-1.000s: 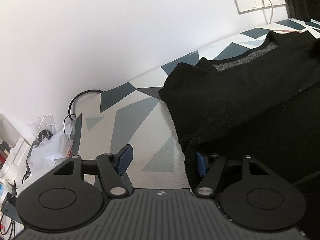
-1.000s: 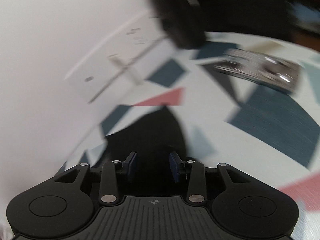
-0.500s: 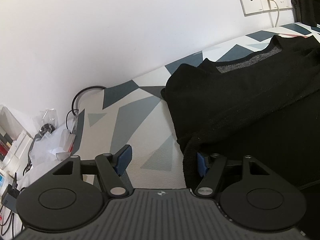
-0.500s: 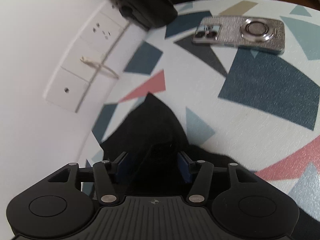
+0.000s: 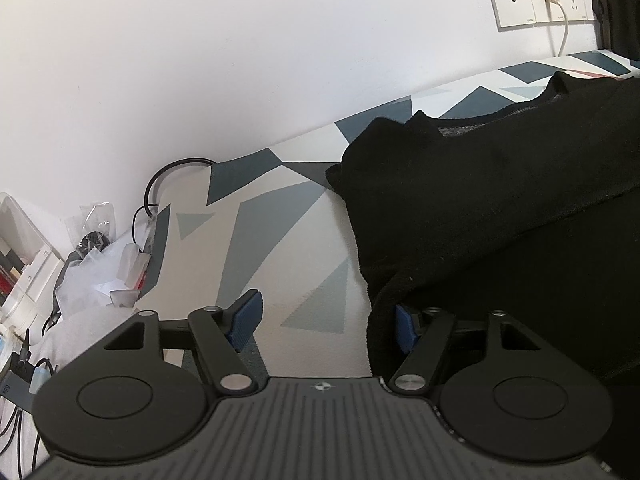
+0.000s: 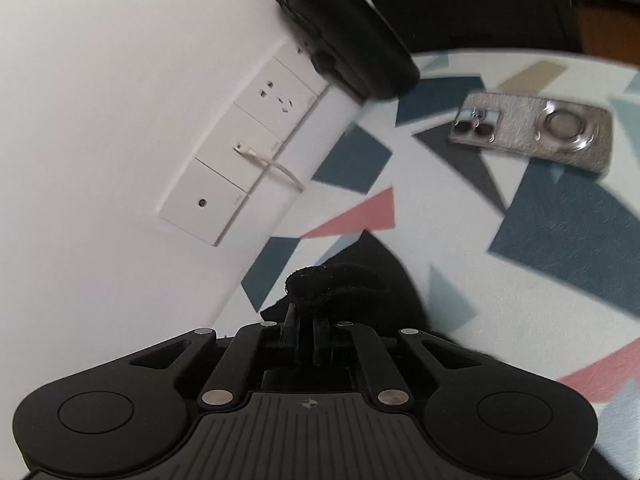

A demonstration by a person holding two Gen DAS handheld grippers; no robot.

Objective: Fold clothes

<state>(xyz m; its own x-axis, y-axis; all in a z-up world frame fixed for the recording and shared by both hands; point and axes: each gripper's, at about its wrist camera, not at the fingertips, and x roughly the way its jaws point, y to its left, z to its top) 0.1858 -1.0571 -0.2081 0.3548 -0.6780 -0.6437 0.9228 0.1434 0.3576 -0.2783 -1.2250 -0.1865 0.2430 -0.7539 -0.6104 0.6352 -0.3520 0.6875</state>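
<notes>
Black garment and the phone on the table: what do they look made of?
Black garment: looks like a soft knit or fleece, matte; fuzzy nap, thick rolled edges, and it bunches where the right gripper pinches it. Exact fibre unclear.

Phone: its back looks like a clear glossy plastic case over a silvery textured surface, with bright highlights around the ring; blurred, so uncertain.

So the count: one black garment (image 5: 500, 208) spread on one patterned counter (image 5: 276, 240), two claws total, left claw (image 5: 326, 318) and right claw (image 6: 306, 322). One phone (image 6: 532, 134) lying face down, one row of four wall plates (image 6: 244, 152), one white cable (image 6: 276, 166) plugged in, one black bottle (image 6: 344, 36).
</notes>
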